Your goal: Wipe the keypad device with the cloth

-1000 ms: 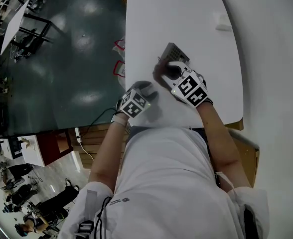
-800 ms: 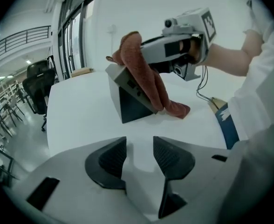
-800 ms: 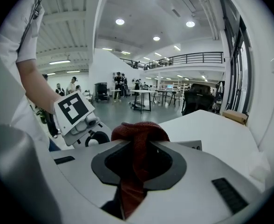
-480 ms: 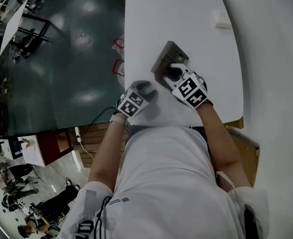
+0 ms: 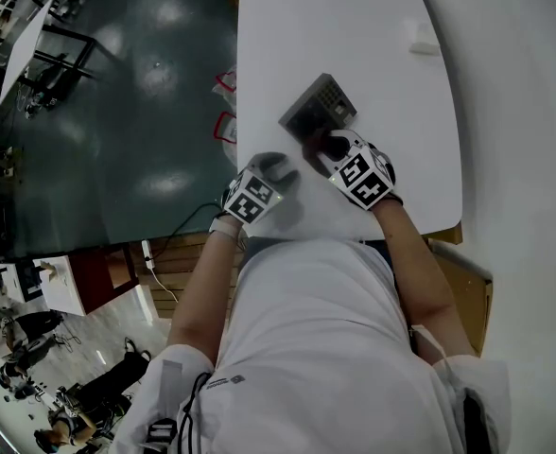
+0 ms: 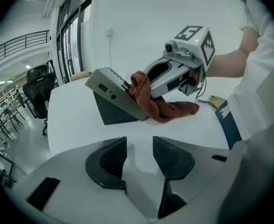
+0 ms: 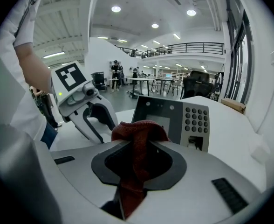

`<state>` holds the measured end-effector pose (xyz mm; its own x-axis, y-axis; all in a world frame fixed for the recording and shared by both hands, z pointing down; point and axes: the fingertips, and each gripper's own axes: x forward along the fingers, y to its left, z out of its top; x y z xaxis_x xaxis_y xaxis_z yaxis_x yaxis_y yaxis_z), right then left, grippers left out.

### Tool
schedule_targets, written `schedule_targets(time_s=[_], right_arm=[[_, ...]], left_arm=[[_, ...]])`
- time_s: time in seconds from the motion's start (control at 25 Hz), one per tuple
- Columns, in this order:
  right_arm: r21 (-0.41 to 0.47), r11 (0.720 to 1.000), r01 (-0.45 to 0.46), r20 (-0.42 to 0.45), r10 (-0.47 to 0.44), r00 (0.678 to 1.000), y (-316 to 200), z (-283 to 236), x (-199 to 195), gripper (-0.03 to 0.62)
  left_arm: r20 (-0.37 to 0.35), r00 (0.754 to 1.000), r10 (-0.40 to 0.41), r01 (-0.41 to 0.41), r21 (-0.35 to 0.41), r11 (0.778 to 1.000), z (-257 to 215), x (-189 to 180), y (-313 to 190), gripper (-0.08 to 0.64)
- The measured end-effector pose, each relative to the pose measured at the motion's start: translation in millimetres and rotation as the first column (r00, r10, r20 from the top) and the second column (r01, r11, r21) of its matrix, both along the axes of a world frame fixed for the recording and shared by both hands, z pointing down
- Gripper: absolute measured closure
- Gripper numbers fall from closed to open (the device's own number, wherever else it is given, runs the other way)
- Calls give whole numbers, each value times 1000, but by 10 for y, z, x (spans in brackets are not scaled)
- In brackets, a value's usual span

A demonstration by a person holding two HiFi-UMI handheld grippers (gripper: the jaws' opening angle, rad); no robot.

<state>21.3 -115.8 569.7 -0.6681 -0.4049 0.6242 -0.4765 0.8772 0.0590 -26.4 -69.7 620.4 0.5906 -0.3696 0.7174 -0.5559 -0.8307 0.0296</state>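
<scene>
The grey keypad device point(image 5: 318, 107) lies tilted on the white table point(image 5: 354, 26), its keys point(image 7: 196, 118) facing my right gripper. My right gripper point(image 5: 323, 148) is shut on a dark red cloth point(image 7: 138, 136) and holds the cloth point(image 6: 161, 107) against the device's point(image 6: 113, 97) near edge. My left gripper point(image 5: 278, 168) rests on the table just left of it, short of the device. Its jaws point(image 6: 139, 143) stand open with nothing between them. The right gripper point(image 6: 181, 69) shows beyond the cloth, and the left gripper point(image 7: 81, 104) shows left of the device point(image 7: 174, 118).
The table's left edge point(image 5: 239, 112) runs close to my left gripper, with dark floor beyond it. A small white object point(image 5: 422, 41) lies at the far right of the table. My white-shirted body fills the near side.
The keypad device has turned and slid a little to the left. My right gripper with the cloth has followed along its near edge. The left gripper has barely moved.
</scene>
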Motion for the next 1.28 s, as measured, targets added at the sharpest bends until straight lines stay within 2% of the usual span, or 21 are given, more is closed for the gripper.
schedule_targets(time_s=[0.24,0.4,0.68,0.96,1.08,1.16,1.24,1.28], right_arm=[[-28,1000,7,-89,-9,996,92,258,51,515],[-35,999,-5,-114,1,993,116,346,63,515],[-51,998,-45,-68,42,997,116,386,62,514],[-22,996,-88,-52,86,995,51,402,76,514],[-39,986,-159,8,160,987,-9,316,99,515],[-52,972,-229,84,232,969,-3,159,136,515],[-53,961,-270,151,275,949,34,-51,143,515],[-46,959,-281,178,284,942,58,-165,131,515]], left_arm=[[5,1000,3,-3,2,1000,-9,-8,11,383],[0,1000,8,-8,18,1000,-33,-5,3,385],[-1,1000,15,-15,67,998,-50,-23,41,387],[-1,1000,11,-11,134,991,-46,-11,2,391],[0,1000,7,-7,127,992,-27,-12,-42,393],[-27,1000,-15,18,112,994,-61,-24,-23,407],[-125,988,-92,103,90,991,-222,-92,-17,499],[-187,972,-141,158,83,984,-357,-154,-26,508]])
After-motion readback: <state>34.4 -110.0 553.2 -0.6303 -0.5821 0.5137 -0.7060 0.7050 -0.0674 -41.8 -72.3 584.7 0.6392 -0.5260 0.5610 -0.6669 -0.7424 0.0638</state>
